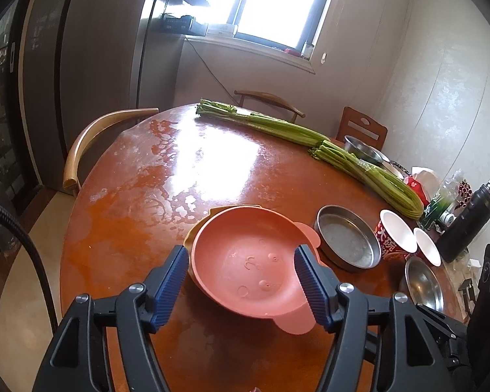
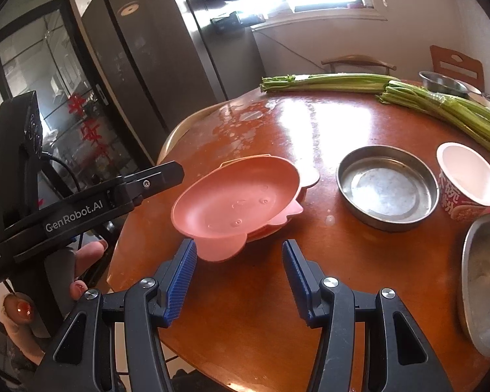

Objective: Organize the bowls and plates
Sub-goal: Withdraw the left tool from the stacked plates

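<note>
The pink plate, in the middle of the right wrist view, is sitting tilted on top of another plate on the table. The left gripper is standing wide open around it, and I cannot tell if the pads are touching. The right gripper is also wide open and holding nothing, just beside the plate's ear. If either claw is pushing the rim, the plate could be sliding off toward the steel dish.

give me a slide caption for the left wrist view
Open left claw straddles pink plate beside steel pan.
</note>
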Available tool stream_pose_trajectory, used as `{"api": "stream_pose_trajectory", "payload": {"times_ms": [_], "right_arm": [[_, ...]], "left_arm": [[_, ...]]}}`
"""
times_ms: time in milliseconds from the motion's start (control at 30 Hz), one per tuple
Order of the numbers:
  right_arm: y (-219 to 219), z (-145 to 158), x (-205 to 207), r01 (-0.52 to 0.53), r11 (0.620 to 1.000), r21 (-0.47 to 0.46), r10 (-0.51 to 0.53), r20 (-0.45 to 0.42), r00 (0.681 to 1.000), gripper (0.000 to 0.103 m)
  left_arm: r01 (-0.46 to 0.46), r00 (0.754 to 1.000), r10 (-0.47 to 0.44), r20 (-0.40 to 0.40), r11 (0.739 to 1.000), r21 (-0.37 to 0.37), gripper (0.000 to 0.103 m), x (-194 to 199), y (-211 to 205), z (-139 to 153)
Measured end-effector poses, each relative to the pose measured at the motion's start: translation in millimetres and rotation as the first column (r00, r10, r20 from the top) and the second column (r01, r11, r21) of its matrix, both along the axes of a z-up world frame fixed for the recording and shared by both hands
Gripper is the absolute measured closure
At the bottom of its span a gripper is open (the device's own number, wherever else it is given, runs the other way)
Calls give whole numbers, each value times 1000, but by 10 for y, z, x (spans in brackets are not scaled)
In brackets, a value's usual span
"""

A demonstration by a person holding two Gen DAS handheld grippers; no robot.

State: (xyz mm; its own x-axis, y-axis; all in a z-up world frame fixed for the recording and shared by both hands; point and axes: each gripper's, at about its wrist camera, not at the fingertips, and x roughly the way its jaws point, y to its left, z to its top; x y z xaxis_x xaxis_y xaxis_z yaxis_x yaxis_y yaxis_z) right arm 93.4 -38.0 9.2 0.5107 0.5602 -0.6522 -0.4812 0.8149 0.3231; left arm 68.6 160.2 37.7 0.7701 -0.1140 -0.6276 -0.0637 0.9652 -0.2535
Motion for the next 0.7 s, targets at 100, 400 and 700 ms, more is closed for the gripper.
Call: {"api": "stream_pose_trajectory", "payload": {"times_ms": [100, 400, 700], "right_arm": [[-164, 47, -37, 25, 1000, 15, -25, 10, 1000, 47], [-629, 152, -37, 121, 991, 53, -123, 29, 992, 44], [-972, 99, 63, 206, 977, 58, -207, 4, 978, 44]], "left_arm": [[10, 1000, -10, 6, 1000, 7, 36, -40, -107, 39], [80, 997, -81, 10, 995, 57, 36, 37, -535, 136], [165, 986, -164, -13, 983, 83, 36, 281, -933, 123]]}}
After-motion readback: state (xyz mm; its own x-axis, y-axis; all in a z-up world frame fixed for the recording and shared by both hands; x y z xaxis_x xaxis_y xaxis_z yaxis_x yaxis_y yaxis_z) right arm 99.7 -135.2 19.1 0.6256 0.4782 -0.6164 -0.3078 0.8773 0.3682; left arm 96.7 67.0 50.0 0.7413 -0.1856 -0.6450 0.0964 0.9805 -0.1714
